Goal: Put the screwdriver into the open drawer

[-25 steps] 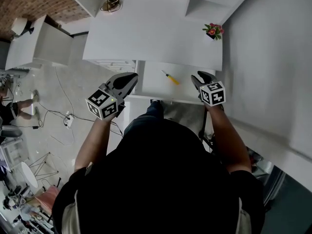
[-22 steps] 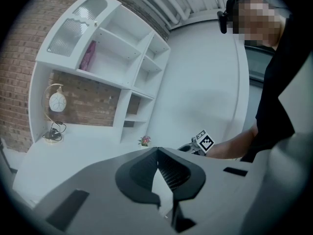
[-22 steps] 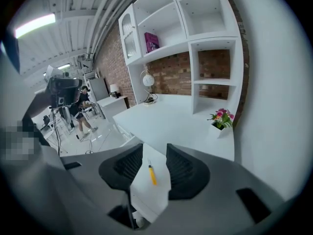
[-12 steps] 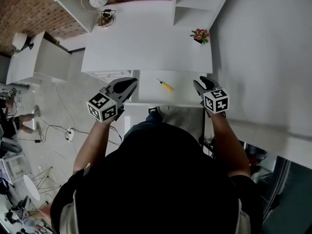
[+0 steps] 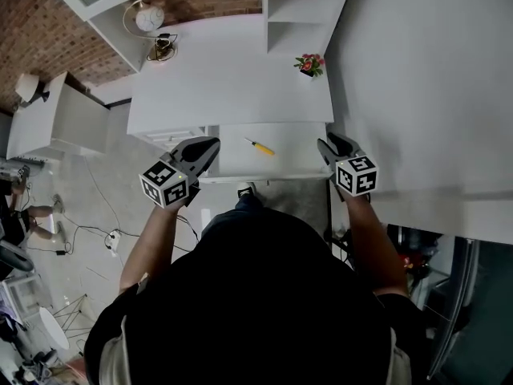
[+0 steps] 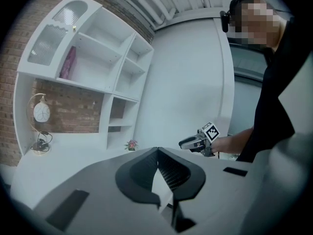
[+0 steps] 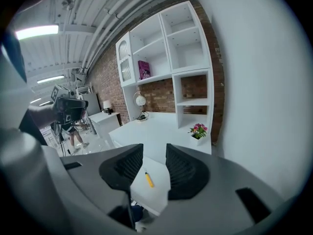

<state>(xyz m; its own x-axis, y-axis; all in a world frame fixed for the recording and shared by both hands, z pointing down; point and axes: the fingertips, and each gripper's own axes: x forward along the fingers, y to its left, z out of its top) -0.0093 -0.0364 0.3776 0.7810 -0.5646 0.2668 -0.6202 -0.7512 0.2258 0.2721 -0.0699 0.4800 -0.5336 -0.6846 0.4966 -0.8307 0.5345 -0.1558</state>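
Yellow screwdriver [image 5: 259, 147] lies in the open drawer [image 5: 300, 163], with left gripper [image 5: 210, 143] and right gripper [image 5: 324, 144] clear at either side; task looks done. Left gripper view: jaw tips meet, nothing held. Right gripper view: jaws apart, empty, screwdriver [image 7: 148, 179] beyond them.

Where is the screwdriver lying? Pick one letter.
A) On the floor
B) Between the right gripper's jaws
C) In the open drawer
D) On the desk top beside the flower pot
C: the yellow-handled screwdriver lies flat on the white bottom of the open drawer, with nothing holding it.
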